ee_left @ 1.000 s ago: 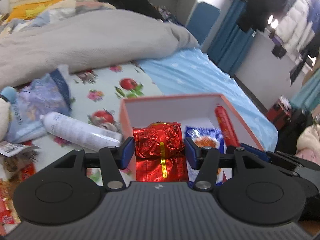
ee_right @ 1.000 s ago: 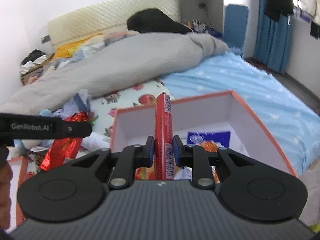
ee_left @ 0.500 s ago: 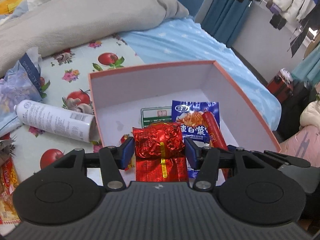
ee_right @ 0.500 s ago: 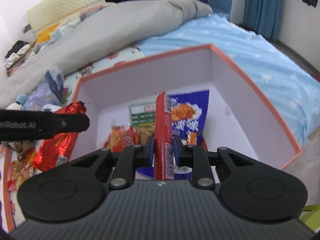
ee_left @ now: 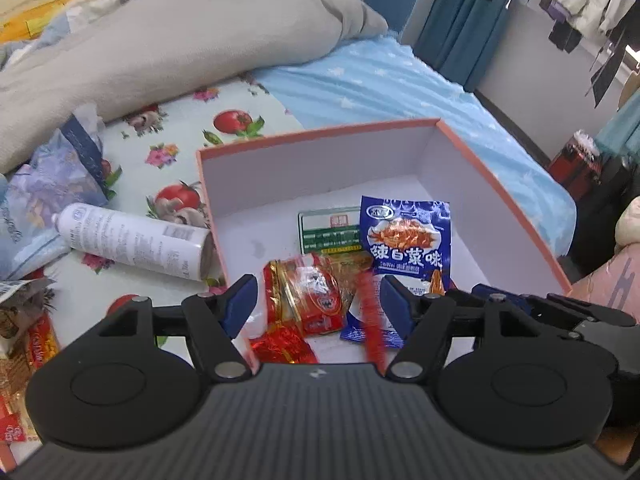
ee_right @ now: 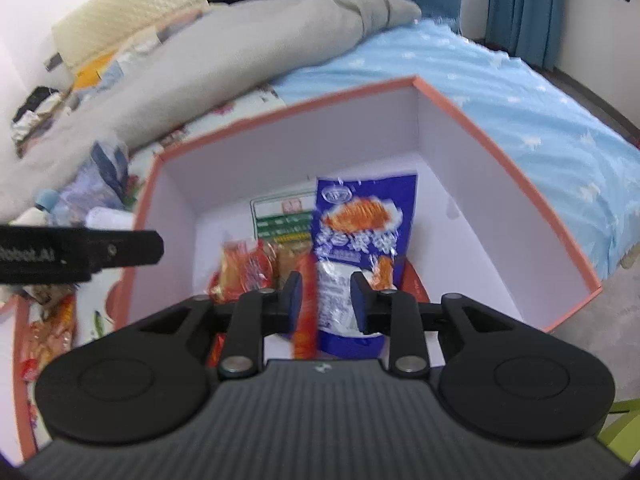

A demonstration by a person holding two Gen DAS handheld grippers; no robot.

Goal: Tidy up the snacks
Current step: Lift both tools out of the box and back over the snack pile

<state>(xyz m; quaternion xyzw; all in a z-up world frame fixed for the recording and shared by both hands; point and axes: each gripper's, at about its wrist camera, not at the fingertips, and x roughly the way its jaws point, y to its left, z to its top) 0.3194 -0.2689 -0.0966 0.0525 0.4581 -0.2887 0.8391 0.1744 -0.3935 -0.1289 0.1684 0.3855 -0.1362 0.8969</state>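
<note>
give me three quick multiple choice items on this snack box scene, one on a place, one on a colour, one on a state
1. Where does the white spray can lie?
A. inside the box
B. outside the box's left wall, on the floral sheet
C. on the grey blanket

2. What colour is the box rim?
A. orange
B. green
C. black

3. How does the blue snack packet sit?
A. flat on the box floor
B. clamped in the left tool
C. outside the box

Answers: 1 B, the can lies beside the wall on the sheet; 2 A, the top edge is orange; 3 A, it lies flat on the floor, ungripped.
</note>
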